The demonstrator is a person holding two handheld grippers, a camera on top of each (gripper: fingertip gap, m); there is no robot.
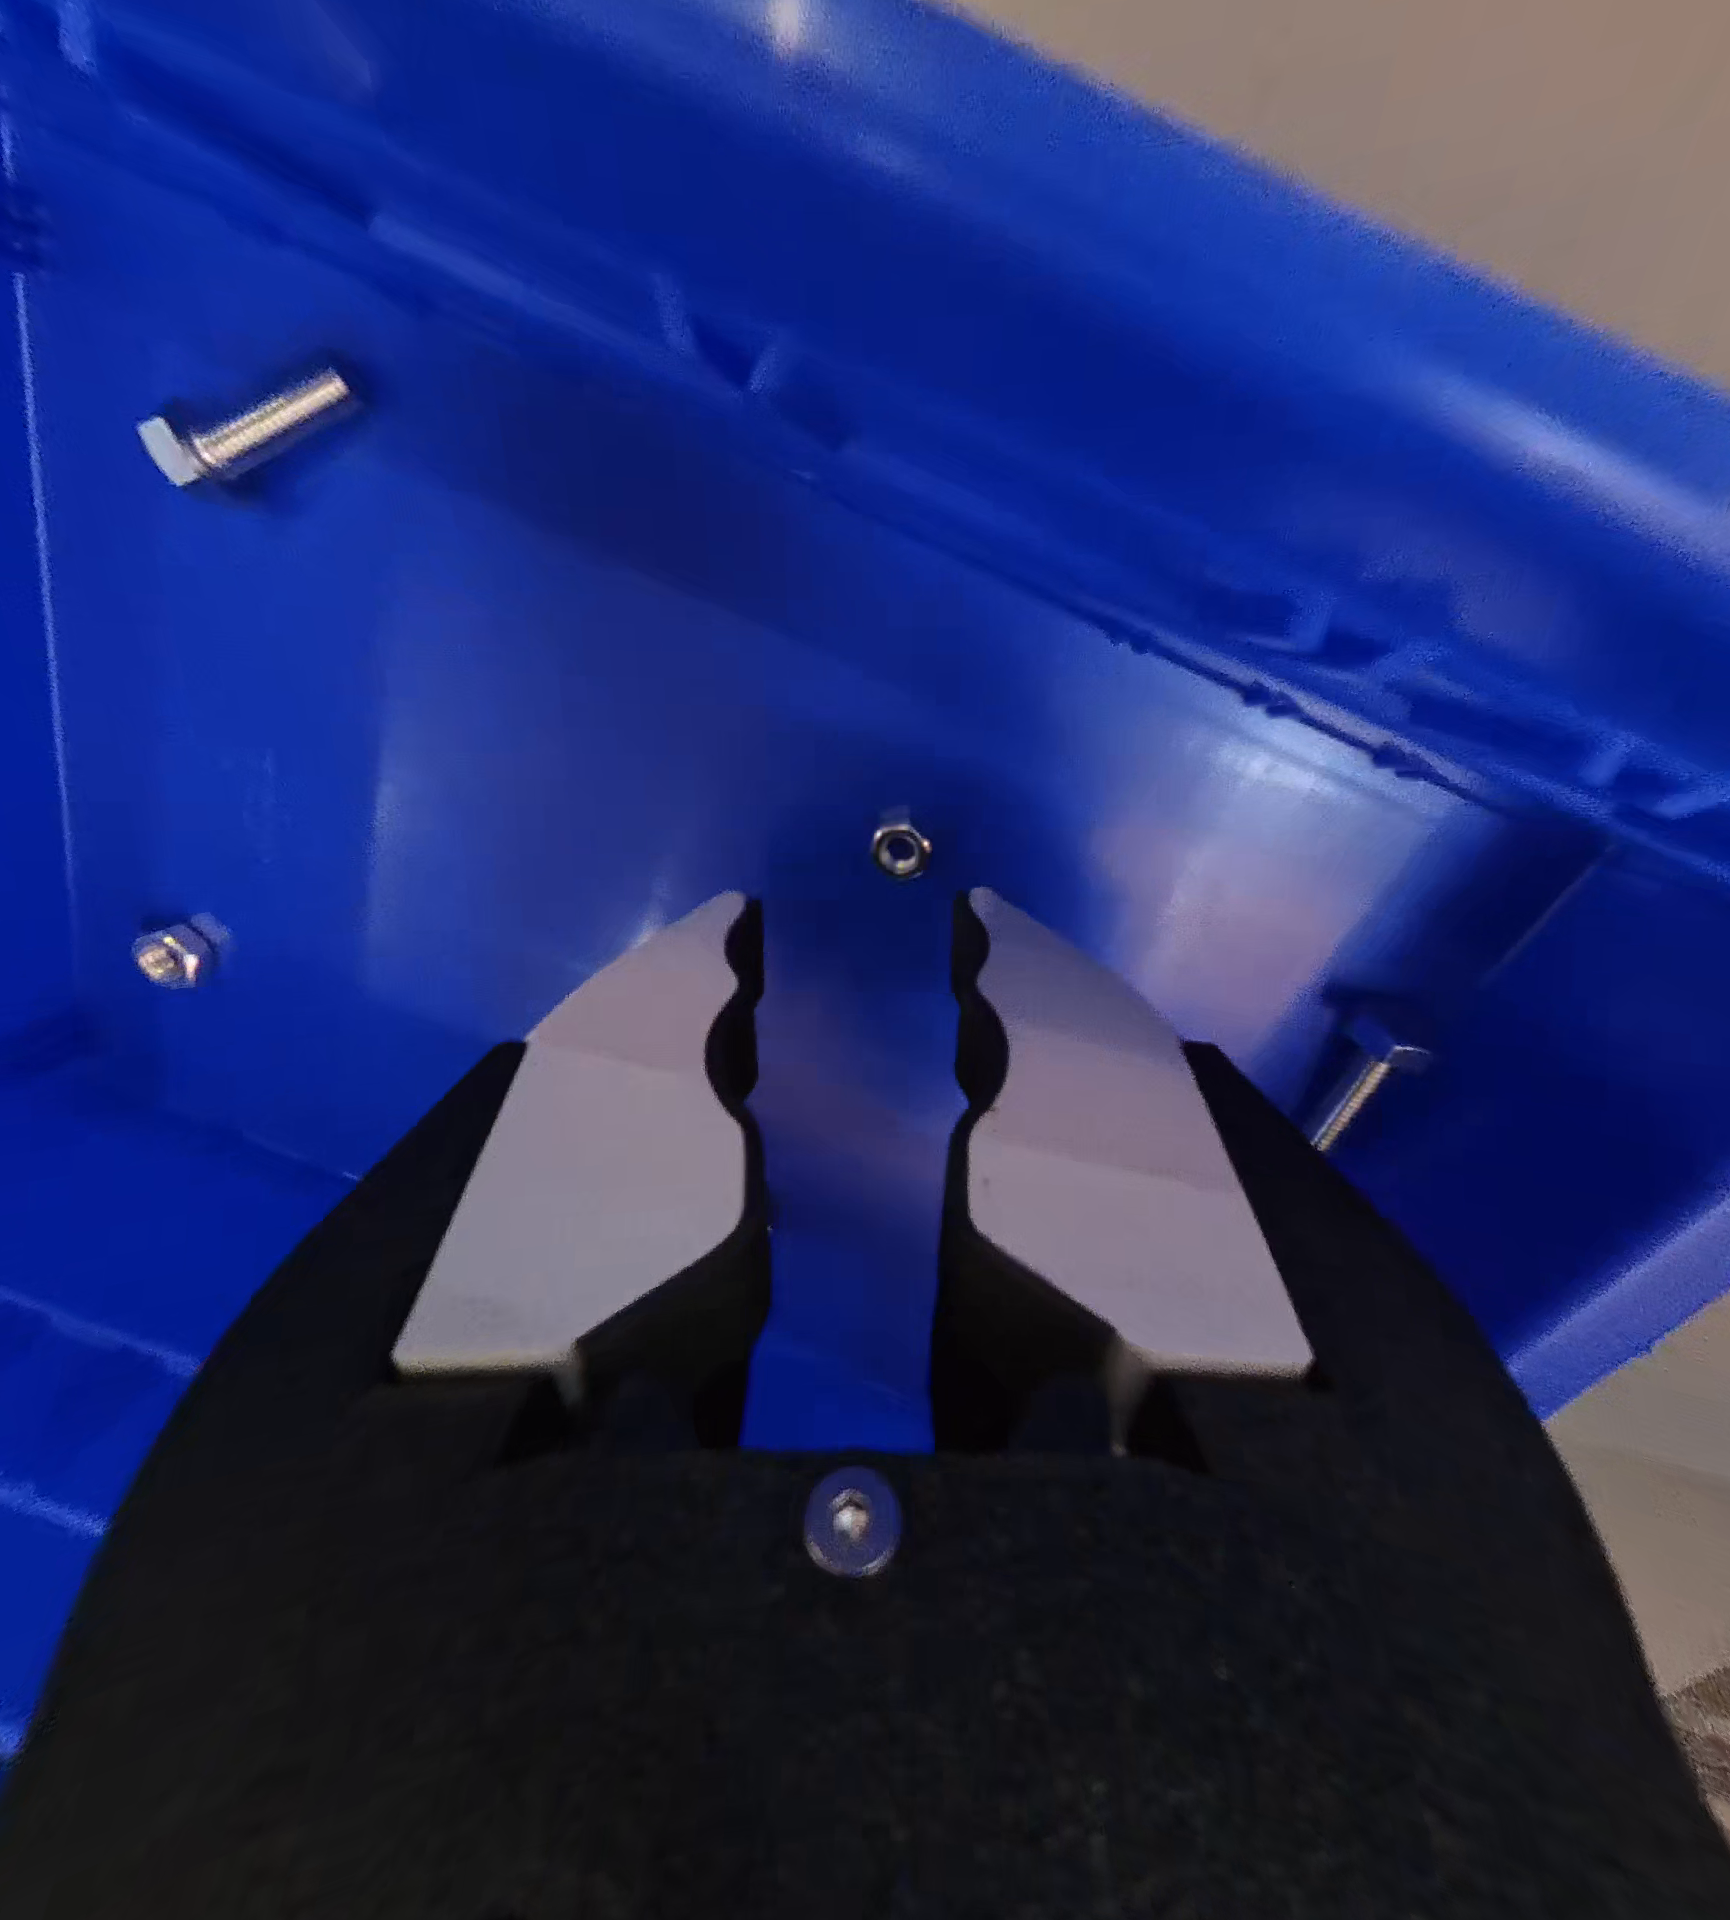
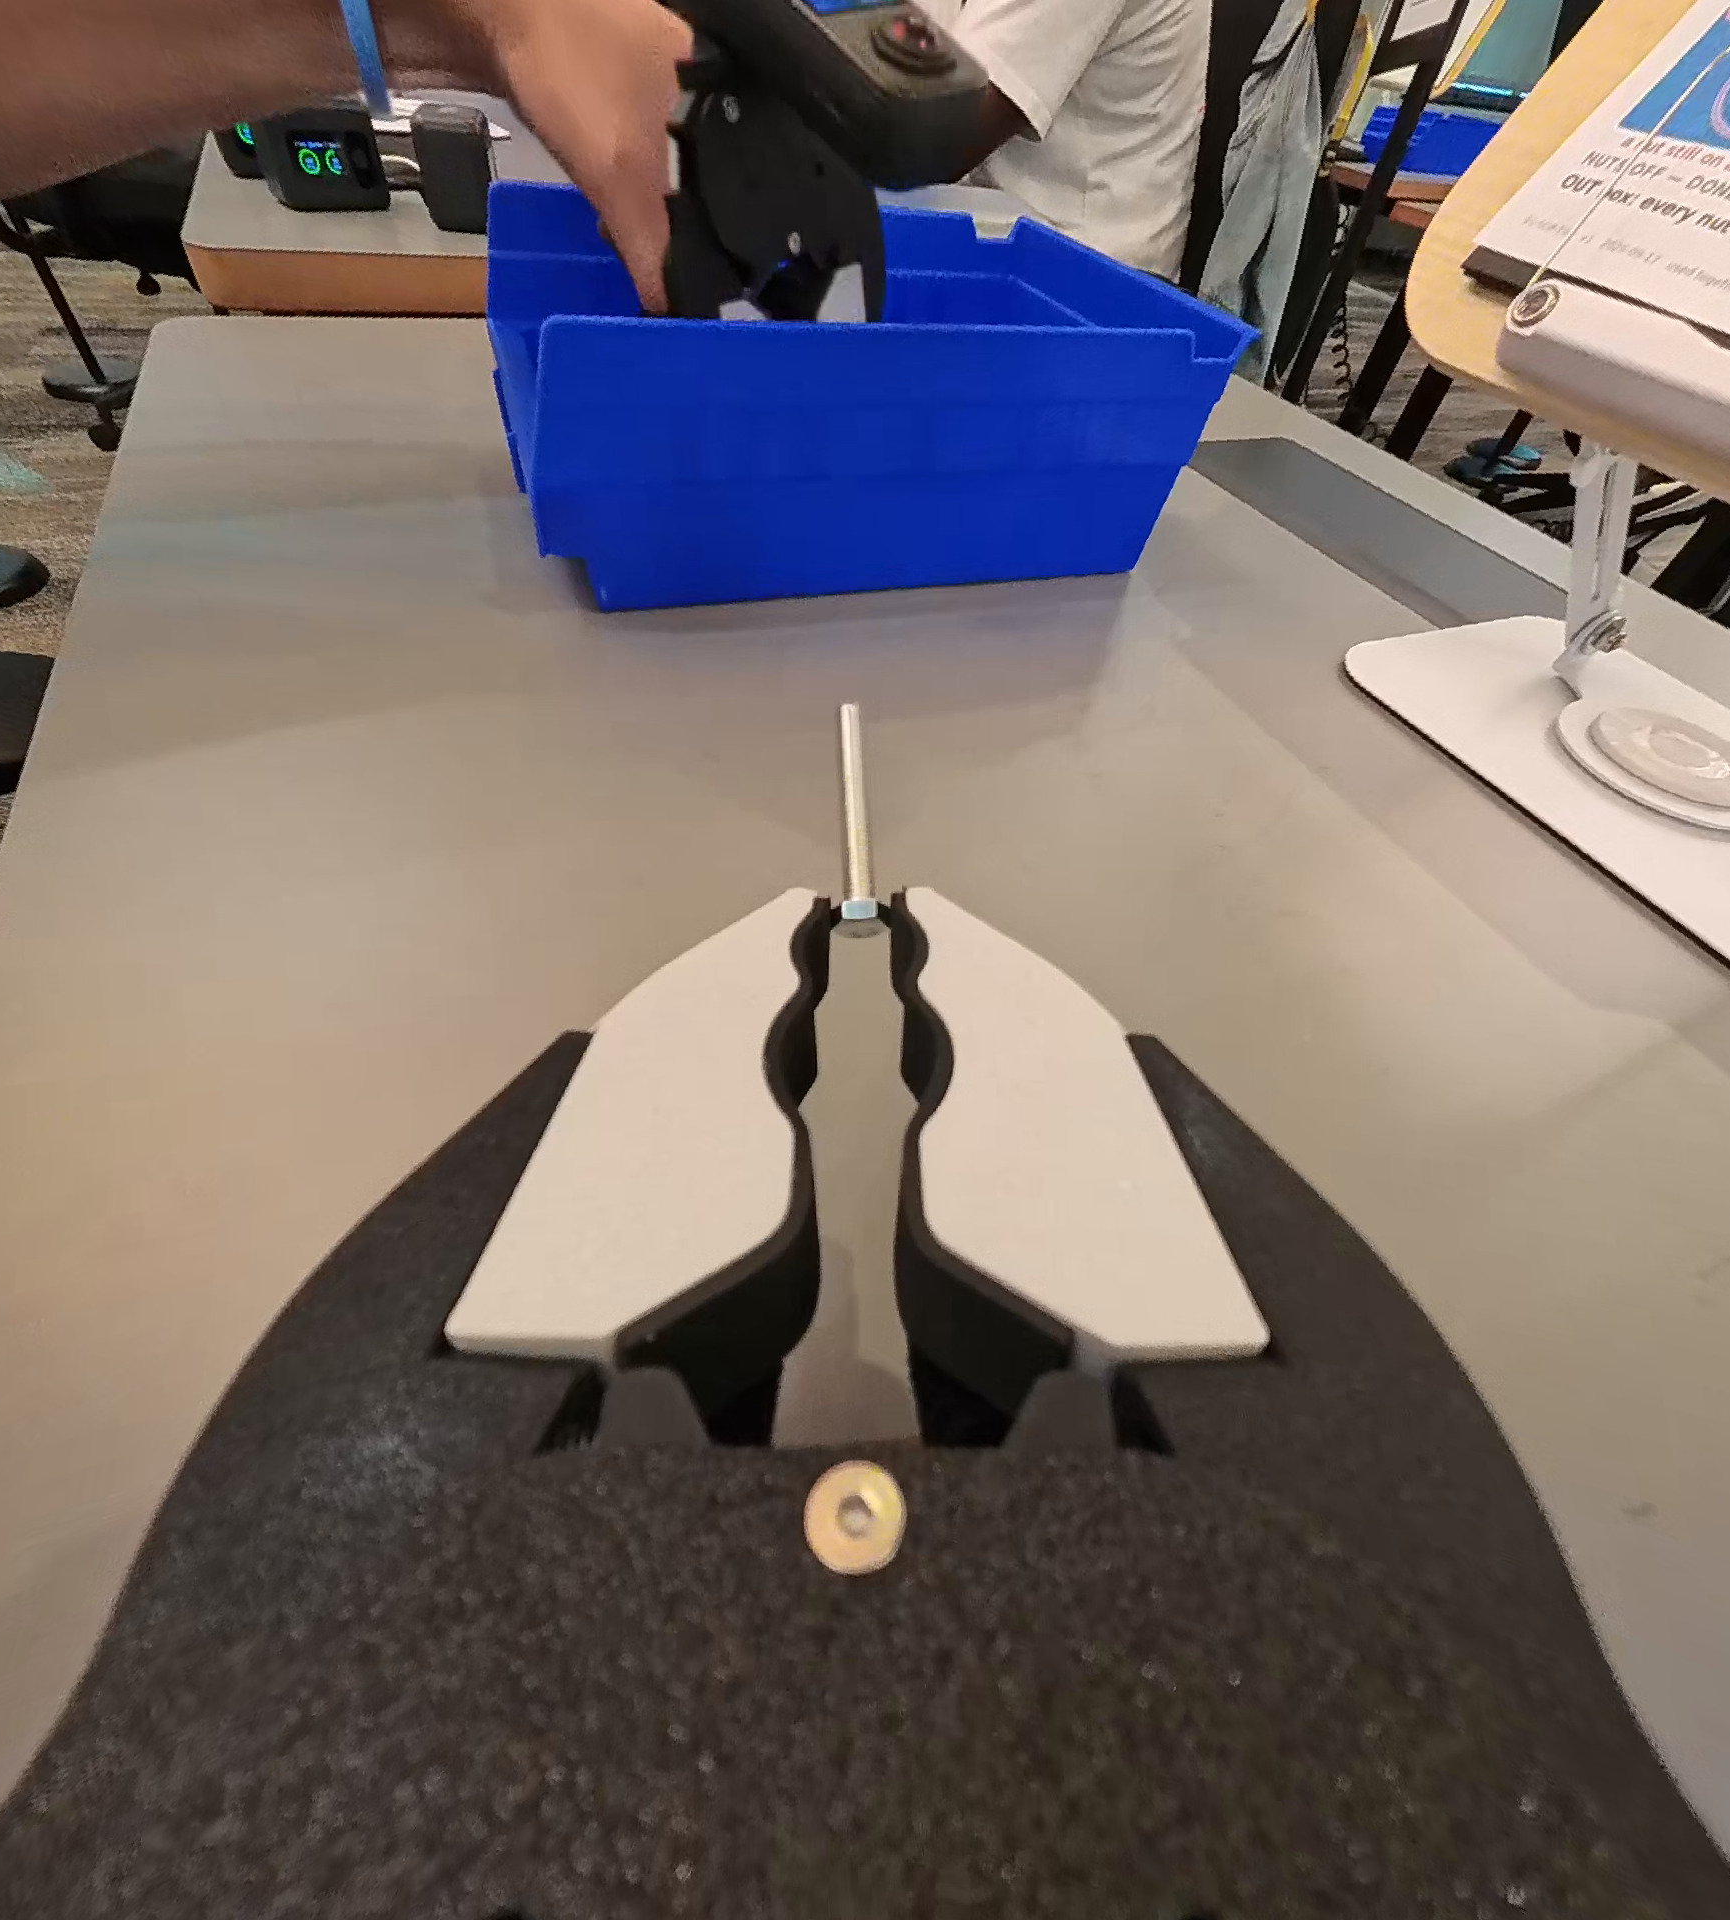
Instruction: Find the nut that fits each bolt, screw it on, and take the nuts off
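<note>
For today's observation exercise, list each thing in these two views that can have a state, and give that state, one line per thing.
left gripper: open, empty, down inside the bin, just short of a nut
right gripper: shut on the long bolt's head
long bolt: held pointing forward, no nut on it
small nut: loose on the bin floor
second nut: loose, untouched
short bolt: lying loose, bare
blue bin: upright on the table
</note>
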